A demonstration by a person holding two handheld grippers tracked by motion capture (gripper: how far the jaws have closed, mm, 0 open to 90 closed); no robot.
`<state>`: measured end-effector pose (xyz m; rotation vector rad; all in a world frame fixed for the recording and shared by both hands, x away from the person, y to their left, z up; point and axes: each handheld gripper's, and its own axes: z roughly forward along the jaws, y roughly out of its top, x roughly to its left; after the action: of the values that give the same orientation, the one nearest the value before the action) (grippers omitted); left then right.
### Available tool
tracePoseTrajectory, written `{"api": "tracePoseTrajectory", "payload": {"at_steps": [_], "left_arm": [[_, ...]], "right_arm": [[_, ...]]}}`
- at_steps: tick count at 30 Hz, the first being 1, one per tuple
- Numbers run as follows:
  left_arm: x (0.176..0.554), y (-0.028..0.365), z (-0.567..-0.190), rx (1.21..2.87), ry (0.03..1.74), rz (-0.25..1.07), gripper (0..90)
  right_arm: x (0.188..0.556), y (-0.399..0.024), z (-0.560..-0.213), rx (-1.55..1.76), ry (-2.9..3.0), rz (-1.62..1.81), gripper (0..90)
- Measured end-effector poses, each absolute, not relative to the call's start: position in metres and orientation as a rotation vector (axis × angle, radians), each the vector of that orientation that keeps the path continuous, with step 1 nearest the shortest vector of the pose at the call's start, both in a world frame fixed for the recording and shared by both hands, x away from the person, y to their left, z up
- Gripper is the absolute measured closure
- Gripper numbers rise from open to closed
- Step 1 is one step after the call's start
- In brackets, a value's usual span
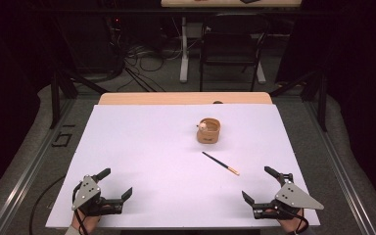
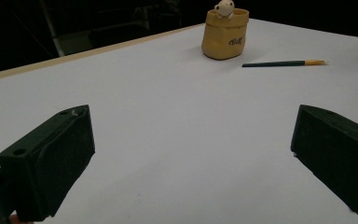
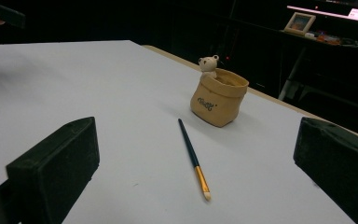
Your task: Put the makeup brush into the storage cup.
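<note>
Left gripper (image 1: 116, 182): held low at the near left corner of the table (image 1: 137, 147); jaws spread wide, nothing between them.
Right gripper (image 1: 263, 182): held low at the near right corner; jaws likewise spread wide and empty.
Brush (image 1: 220, 163): laid flat on the white top, right of centre, just in front of the pot, nearer the right gripper; the pale tip is pointed toward the near right.
Handling: the brush is judged light, thin and stiff, likely to roll or skid on the smooth sheet; the bristles are best left untouched.
Hold: a pinch across the dark handle near mid-length is suggested, jaws brought low to the surface.
Pot (image 1: 208, 130): a tan sack-shaped holder with a small bear figure (image 3: 208, 64) on its rim, upright; probably ceramic and breakable, easily tipped if knocked.
Obstructions: none seen between either gripper and the brush.
Surroundings: a chair (image 1: 231, 46) and cables (image 1: 142, 58) lie beyond the far edge.
</note>
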<state>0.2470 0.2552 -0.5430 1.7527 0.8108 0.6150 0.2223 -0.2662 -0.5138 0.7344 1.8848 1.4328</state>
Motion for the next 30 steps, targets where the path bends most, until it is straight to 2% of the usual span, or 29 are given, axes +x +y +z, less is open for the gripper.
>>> {"api": "tracePoseTrajectory", "payload": {"at_steps": [30], "left_arm": [[0.255,0.247,-0.545,1.781,0.785,0.595,0.0]], "right_arm": [[0.237,-0.263,-0.514,0.774,1.890,1.417,0.0]]}}
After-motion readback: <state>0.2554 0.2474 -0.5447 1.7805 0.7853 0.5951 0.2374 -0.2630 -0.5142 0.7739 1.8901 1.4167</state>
